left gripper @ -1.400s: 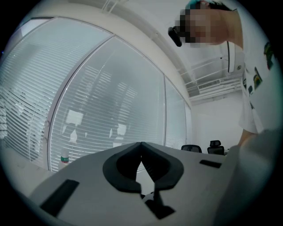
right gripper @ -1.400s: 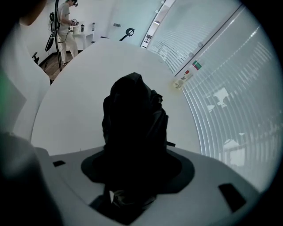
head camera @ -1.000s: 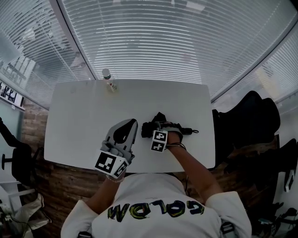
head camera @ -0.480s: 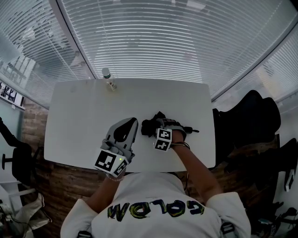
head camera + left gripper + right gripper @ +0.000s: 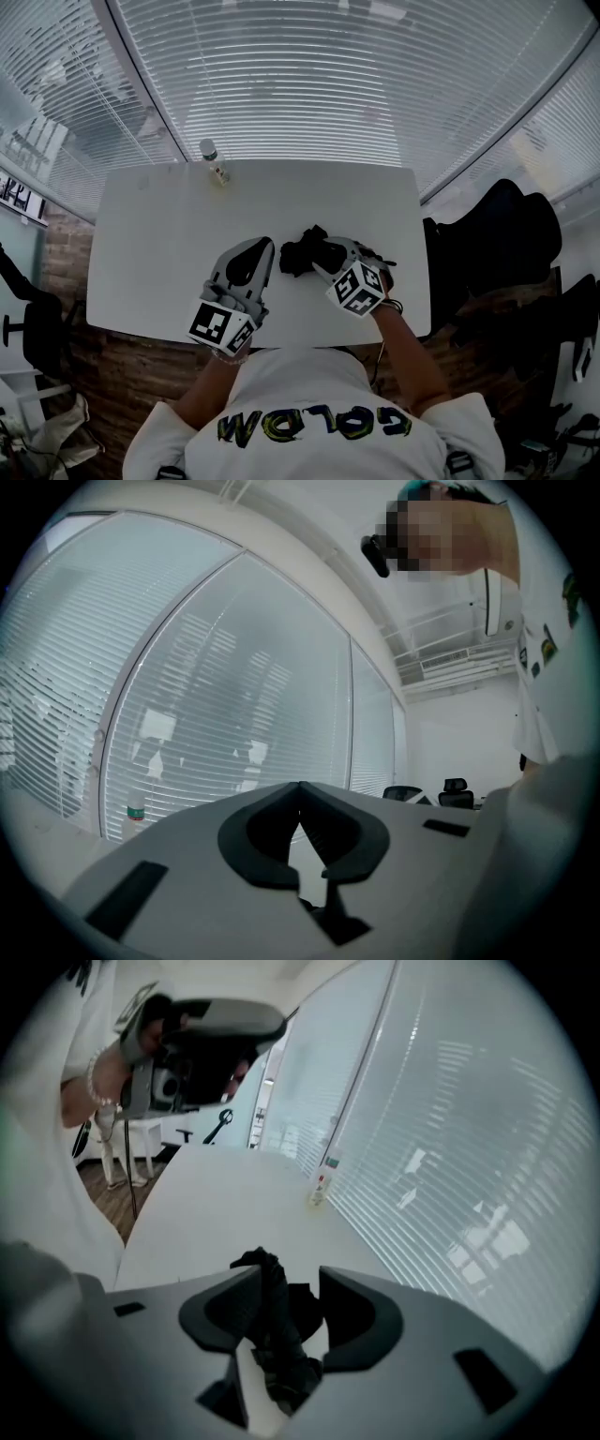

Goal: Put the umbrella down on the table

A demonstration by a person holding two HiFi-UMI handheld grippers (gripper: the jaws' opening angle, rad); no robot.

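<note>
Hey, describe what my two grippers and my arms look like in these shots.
The left gripper and right gripper are pale grey moulded shells with dark fingers. Each carries a white cube printed with black square markers. The person wears a white short-sleeved T-shirt with yellow-green lettering.

Black umbrella point(image 5: 298, 255) lies on the white desk point(image 5: 169, 225) beside the left tongs point(image 5: 260, 247), seemingly apart; bottle point(image 5: 214, 159) at far edge.

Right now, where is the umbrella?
In the head view the black umbrella lies on the white table, right of centre toward the near edge, just right of the left gripper, far from the bottle at the far edge.
</note>
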